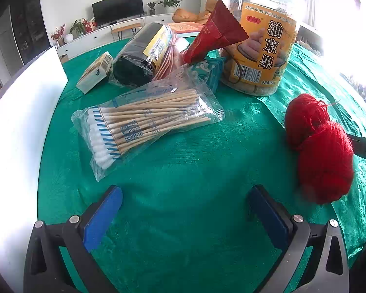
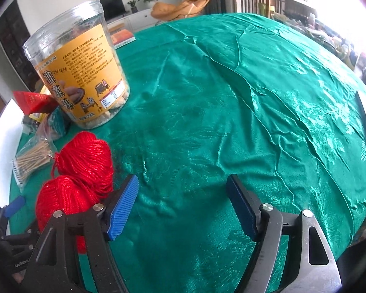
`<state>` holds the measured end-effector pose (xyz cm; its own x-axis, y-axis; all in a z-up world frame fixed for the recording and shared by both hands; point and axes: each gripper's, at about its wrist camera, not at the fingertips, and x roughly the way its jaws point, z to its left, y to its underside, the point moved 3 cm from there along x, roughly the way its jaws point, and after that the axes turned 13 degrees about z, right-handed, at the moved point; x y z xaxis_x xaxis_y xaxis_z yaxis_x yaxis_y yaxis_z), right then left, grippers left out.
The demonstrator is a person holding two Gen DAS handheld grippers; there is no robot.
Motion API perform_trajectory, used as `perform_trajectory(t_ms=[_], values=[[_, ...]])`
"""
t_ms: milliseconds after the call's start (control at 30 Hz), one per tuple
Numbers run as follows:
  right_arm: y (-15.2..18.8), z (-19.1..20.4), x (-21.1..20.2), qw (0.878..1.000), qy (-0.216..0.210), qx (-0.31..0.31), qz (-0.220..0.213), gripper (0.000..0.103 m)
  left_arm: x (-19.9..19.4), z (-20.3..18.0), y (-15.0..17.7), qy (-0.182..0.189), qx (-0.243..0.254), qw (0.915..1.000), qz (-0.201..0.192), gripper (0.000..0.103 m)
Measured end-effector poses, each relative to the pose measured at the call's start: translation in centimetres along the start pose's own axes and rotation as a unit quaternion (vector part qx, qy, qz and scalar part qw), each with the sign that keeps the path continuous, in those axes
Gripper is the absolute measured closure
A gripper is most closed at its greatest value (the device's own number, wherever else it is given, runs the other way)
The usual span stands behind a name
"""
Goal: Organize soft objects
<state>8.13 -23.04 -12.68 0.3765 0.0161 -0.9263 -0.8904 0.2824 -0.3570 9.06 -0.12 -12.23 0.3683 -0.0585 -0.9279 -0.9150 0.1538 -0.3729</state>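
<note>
Left wrist view: nothing is gripped by the left gripper (image 1: 185,211), spread wide; the right gripper (image 2: 183,205) is likewise released; the red yarn (image 1: 319,146) lies loose between them on the green tablecloth (image 1: 183,161), beside the cotton swab packet (image 1: 144,122); sorting is judged barely begun.

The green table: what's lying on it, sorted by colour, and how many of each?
On the green tablecloth, by main colour:
Red: 2, the red yarn and the red packet
Orange label: 1, the snack jar
Black: 1, the black roll
Clear: 1, the cotton swab bag
Beige: 1, the small box
Teal: 1, the teal packet
Total: 7
</note>
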Motion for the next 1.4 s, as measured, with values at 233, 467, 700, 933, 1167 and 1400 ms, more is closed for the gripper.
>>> perform_trajectory(t_ms=[233,467,700,933,1167,1400], values=[[0.1,0.5,0.1,1.000,0.015,-0.010,0.003,0.025,0.0,0.1,0.1,-0.001,-0.002,1.0000,-0.001,0.000],[0.1,0.3,-0.1,1.000,0.005,-0.004,0.001,0.025,-0.2,0.1,-0.6,0.008,0.010,0.9965,0.083,0.000],[-0.1,-1.5,-0.7,0.996,-0.075,0.042,-0.007,0.025,-6.9,-0.1,-6.5,-0.051,0.145,0.9877,0.027,0.000],[0.2,-1.0,-2.5,0.981,-0.189,0.031,-0.034,0.025,0.5,0.2,-9.7,-0.091,0.236,0.9618,0.105,0.000],[2.0,7.1,-2.2,0.967,-0.237,-0.082,0.046,0.023,1.0,1.6,-10.3,-0.047,0.197,0.9725,0.116,0.051],[0.0,8.6,-0.4,0.987,-0.125,-0.076,0.069,0.053,-3.6,5.3,-9.2,0.056,0.059,0.9915,0.101,0.062]])
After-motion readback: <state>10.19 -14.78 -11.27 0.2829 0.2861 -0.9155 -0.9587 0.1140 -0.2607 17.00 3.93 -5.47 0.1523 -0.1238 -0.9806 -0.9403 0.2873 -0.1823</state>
